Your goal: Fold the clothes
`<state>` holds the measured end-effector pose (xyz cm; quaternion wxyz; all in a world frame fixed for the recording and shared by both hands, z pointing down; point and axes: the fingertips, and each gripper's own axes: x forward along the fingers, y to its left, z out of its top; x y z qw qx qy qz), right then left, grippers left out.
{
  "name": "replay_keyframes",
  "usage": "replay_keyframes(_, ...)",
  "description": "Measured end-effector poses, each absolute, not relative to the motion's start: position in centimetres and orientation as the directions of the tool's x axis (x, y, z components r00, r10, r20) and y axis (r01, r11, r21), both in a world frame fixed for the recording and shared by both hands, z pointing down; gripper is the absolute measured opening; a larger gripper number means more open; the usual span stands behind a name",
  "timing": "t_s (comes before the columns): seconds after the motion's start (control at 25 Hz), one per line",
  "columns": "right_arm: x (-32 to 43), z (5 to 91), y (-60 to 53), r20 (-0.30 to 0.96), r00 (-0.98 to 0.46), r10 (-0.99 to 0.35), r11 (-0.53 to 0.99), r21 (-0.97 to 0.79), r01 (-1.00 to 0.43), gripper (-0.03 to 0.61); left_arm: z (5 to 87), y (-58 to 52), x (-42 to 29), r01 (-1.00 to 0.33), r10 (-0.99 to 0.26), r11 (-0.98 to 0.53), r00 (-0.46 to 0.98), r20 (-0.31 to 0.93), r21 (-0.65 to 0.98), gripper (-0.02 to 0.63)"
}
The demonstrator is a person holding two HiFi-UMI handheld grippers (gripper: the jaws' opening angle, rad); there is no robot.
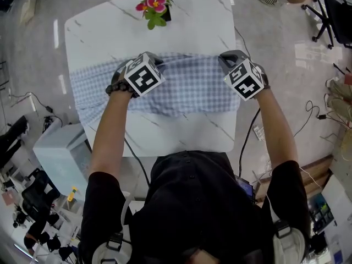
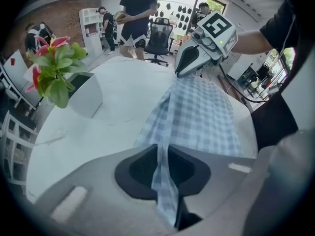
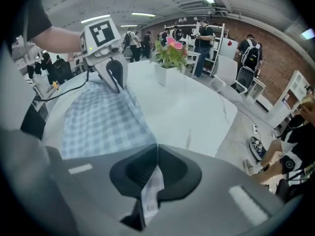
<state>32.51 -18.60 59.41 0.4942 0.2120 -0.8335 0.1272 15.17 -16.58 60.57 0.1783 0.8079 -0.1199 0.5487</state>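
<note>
A blue-and-white checked cloth [image 1: 187,87] lay flat across the middle of the white marbled bench [image 1: 181,29], reaching from near its left edge to near its right edge. Both grippers pointed steeply down at the cloth's far edge, well apart from each other.

The left gripper [image 2: 162,157] was closed on the cloth: a narrow pleat of checked fabric ran up between its 2 jaws and was pinched there. It held the far edge left of the middle. The right gripper [image 3: 156,167] was closed too, with a small tuck of the cloth caught between its jaws. It held the far right corner, close to the bench's right edge.

A potted plant [image 1: 155,7] with red and pink flowers stood at the bench's far side, apart from the cloth. Several people stood in the room beyond the bench.
</note>
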Motion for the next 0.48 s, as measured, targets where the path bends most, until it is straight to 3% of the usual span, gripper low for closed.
replay_keyframes(0.28, 31.9, 60.6, -19.4, 0.895, -0.367, -0.255, 0.857, 0.033, -0.514, 0.009, 58.5, -16.3, 14.3, -0.388, -0.038, -0.909, 0.441, 0.897, 0.152, 0.171)
replay_keyframes(0.48, 31.8, 60.6, -19.5, 0.903, -0.353, -0.245, 0.851, 0.026, -0.524, 0.009, 53.3, -15.8, 13.9, -0.45, -0.267, -0.893, 0.49, 0.83, -0.021, 0.157)
